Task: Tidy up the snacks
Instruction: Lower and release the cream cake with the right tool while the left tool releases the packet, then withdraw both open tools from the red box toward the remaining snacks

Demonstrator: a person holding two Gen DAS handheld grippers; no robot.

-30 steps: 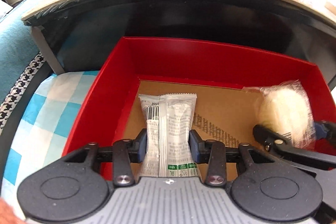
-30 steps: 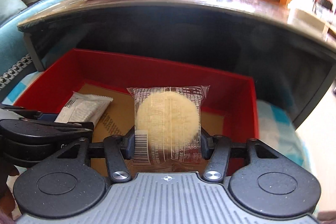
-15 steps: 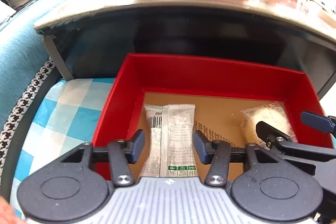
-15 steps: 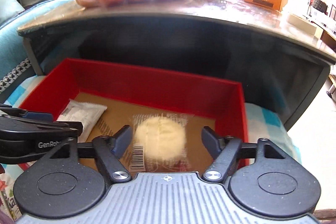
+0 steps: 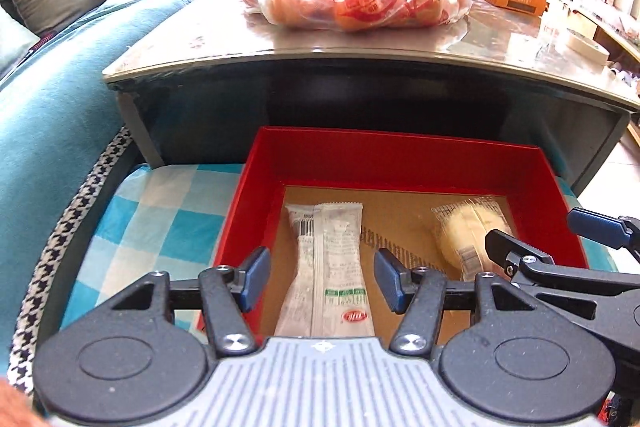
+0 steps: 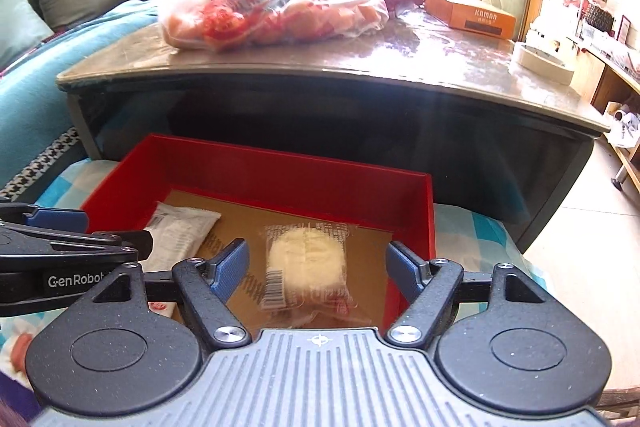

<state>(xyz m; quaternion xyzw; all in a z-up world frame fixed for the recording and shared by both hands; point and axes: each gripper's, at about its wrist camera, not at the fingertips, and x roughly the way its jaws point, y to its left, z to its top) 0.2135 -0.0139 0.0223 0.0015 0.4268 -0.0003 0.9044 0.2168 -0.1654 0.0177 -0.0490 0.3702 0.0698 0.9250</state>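
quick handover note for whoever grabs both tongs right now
Left tongs: jaws opening, nothing gripped; the long white snack packet lies free between them on the floor of the red box.
Right tongs: open, holding nothing; the round cake packet lies flat in the box below them.
Done: both packets are in the box, side by side and apart.
Left: the bag of snacks sits untouched on the table.

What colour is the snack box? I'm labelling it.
Red box, brown cardboard floor; clearest in left wrist view.
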